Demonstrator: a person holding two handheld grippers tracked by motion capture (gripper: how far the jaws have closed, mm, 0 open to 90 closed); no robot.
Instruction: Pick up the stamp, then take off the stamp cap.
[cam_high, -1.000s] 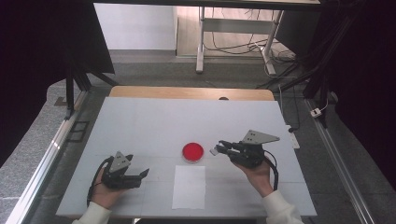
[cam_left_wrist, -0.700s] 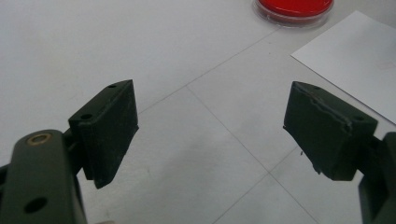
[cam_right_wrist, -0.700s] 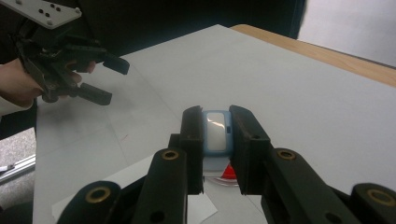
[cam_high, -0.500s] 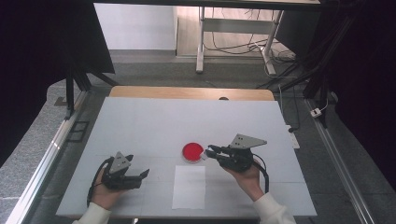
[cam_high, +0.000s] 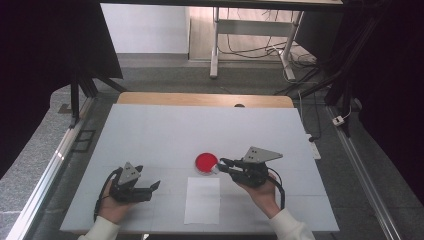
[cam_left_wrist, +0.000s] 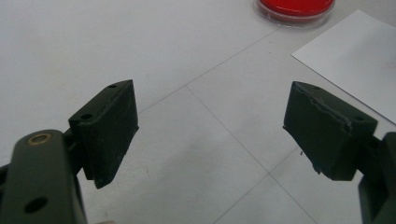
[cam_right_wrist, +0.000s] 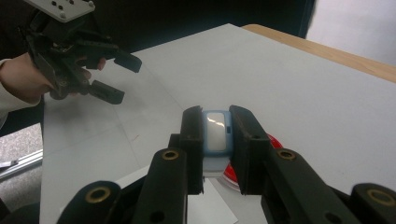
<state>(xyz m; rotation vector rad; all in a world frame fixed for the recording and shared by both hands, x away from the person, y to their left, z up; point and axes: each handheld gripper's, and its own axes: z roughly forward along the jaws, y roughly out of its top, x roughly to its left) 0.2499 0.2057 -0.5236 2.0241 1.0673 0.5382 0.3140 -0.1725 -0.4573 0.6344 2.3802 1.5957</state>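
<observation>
A shallow round red dish (cam_high: 206, 162) sits on the white table (cam_high: 200, 130), just beyond a white sheet of paper (cam_high: 202, 200). My right gripper (cam_high: 219, 165) reaches in from the right, its tips at the dish's right rim. In the right gripper view it (cam_right_wrist: 217, 113) is shut on a small pale blue and white object (cam_right_wrist: 216, 135), with the red dish (cam_right_wrist: 274, 141) partly hidden behind the jaws. My left gripper (cam_high: 154, 188) rests low on the table to the left of the paper. Its jaws stand wide open (cam_left_wrist: 210, 121) with nothing between them; the dish (cam_left_wrist: 295, 7) lies ahead.
A wooden strip (cam_high: 205, 99) runs along the table's far edge. Metal rails (cam_high: 45, 175) flank both sides, and a cable with a plug (cam_high: 313, 145) lies off the right edge. The left gripper (cam_right_wrist: 124, 80) shows open in the right gripper view.
My right gripper has moved left across the table with the small object until its tips reach the red dish. The left gripper has stayed where it was.
</observation>
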